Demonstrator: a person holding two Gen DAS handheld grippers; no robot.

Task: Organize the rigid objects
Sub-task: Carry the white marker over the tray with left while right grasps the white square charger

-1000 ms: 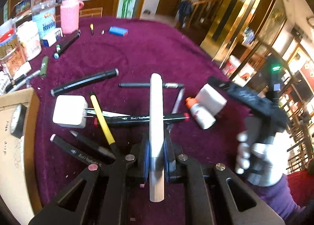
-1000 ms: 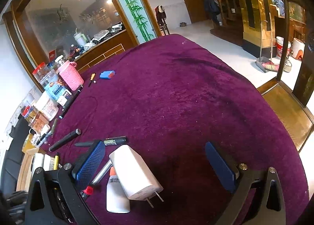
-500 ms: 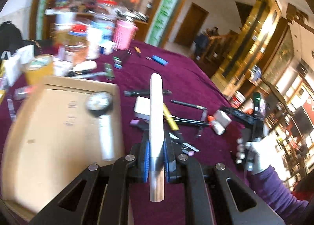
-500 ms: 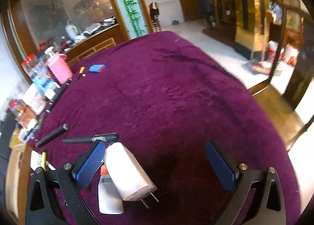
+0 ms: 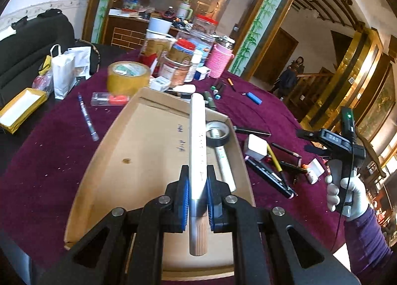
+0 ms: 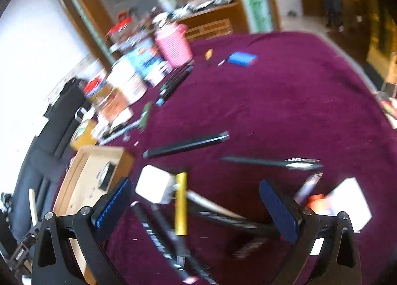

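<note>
Left wrist view: the left gripper (image 5: 196,194) has its jaws closed on a white rod with a wooden end (image 5: 197,141), which is held above a shallow cardboard tray (image 5: 139,158). In the tray, just right of the rod, lie a roll of black tape (image 5: 218,133) and a pale tube (image 5: 225,163). Right of the tray, on the surface, lie a white charger block (image 5: 256,147), a yellow pencil (image 5: 274,159) and black markers (image 5: 269,177). Behind the tray stand a roll of tan tape (image 5: 128,77), jars (image 5: 182,61) and a pink basket (image 5: 219,60). At far right a gloved hand (image 5: 346,196) holds the right gripper's handle.

Right wrist view, blurred: the right gripper (image 6: 198,206) has its jaws wide apart and holds nothing. Between them lie the charger block (image 6: 155,187), the pencil (image 6: 181,206) and markers (image 6: 161,237). The tray (image 6: 89,180) lies at left.

The surface (image 6: 285,101) is covered in purple cloth. Wooden partitions with bamboo-painted panels (image 5: 258,24) stand behind.
</note>
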